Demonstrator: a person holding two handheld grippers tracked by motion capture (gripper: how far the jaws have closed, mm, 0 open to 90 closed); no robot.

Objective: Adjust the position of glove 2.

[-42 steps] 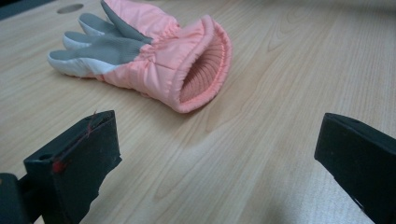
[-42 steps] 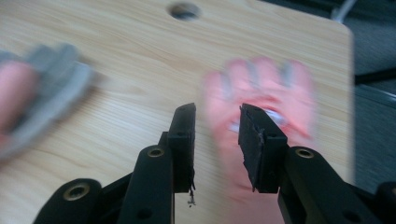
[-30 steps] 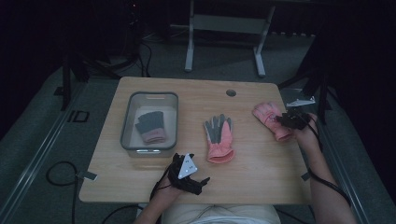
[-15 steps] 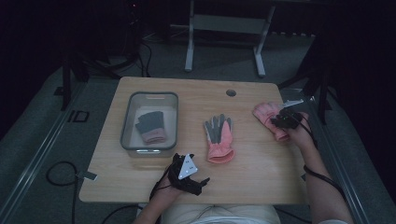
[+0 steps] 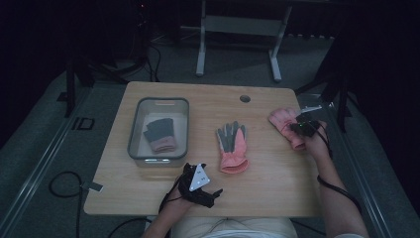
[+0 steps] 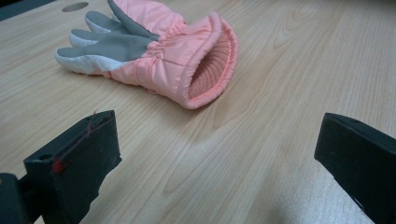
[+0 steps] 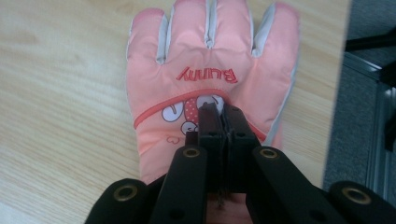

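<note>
We see a pale wooden table (image 5: 163, 198) with rounded corners. At its nine o'clock stands a clear plastic bin (image 5: 133, 134) holding a grey and pink glove (image 5: 159, 135). At the centre lies a pink padded glove with a grey palm (image 5: 232, 147), palm up, cuff toward us. At three o'clock, near the right edge, a second pink padded glove printed "Bunny" (image 7: 210, 60) lies back up. The right gripper (image 7: 219, 112) rests on it; its jaws have just been closing and now pinch the fabric at the cartoon picture. At six o'clock the left gripper (image 5: 207, 194) sits with jaws spread wide, holding nothing, pointing at the central glove's cuff.
</note>
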